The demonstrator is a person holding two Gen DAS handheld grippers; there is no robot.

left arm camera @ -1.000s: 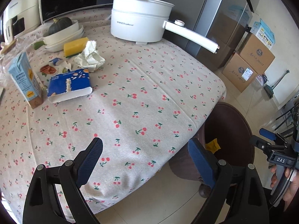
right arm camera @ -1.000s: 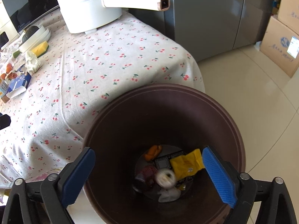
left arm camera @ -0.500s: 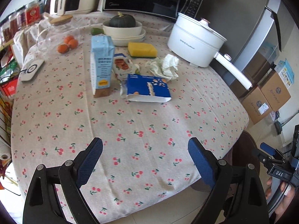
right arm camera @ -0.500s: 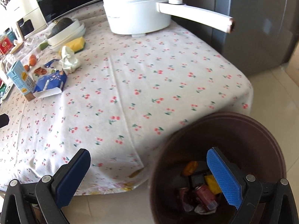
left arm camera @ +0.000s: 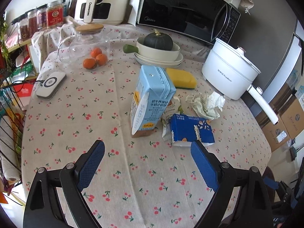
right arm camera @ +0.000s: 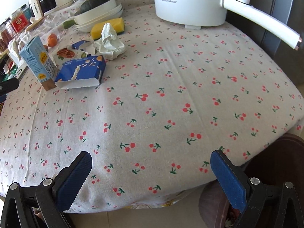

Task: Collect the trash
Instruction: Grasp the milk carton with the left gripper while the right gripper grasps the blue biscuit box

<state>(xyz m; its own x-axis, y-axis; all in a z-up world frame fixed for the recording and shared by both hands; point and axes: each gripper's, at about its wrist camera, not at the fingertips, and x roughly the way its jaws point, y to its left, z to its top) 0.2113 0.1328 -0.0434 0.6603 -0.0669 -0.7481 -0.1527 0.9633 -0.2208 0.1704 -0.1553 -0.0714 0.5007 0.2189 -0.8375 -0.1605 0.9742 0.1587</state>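
A light blue carton (left arm camera: 152, 98) (right arm camera: 39, 62) stands upright on the cherry-print tablecloth (left arm camera: 144, 171). Right of it lies a flattened dark blue box (left arm camera: 191, 131) (right arm camera: 81, 72), with a torn snack wrapper (left arm camera: 172, 106) (right arm camera: 66, 54) behind it and a crumpled white tissue (left arm camera: 206, 103) (right arm camera: 110, 41) further right. My left gripper (left arm camera: 148, 163) hangs open over the cloth just short of the carton and box, nothing between its fingers. My right gripper (right arm camera: 150, 169) is open and empty at the table's near edge, well short of the trash. The brown bin (right arm camera: 275, 163) shows at lower right.
A white electric pot (left arm camera: 228, 72) (right arm camera: 190, 1) with a long handle (right arm camera: 262, 19) stands at the back right. A yellow sponge (left arm camera: 181, 77), stacked bowls with a dark squash (left arm camera: 158, 51), a glass jar, oranges (left arm camera: 95, 58), a microwave and an air fryer stand behind. Cardboard boxes (left arm camera: 281, 121) sit on the floor.
Both grippers swung from the bin back over the table. The left view now faces the carton and box closely; the bin slid to the right view's lower corner. Both stayed open.
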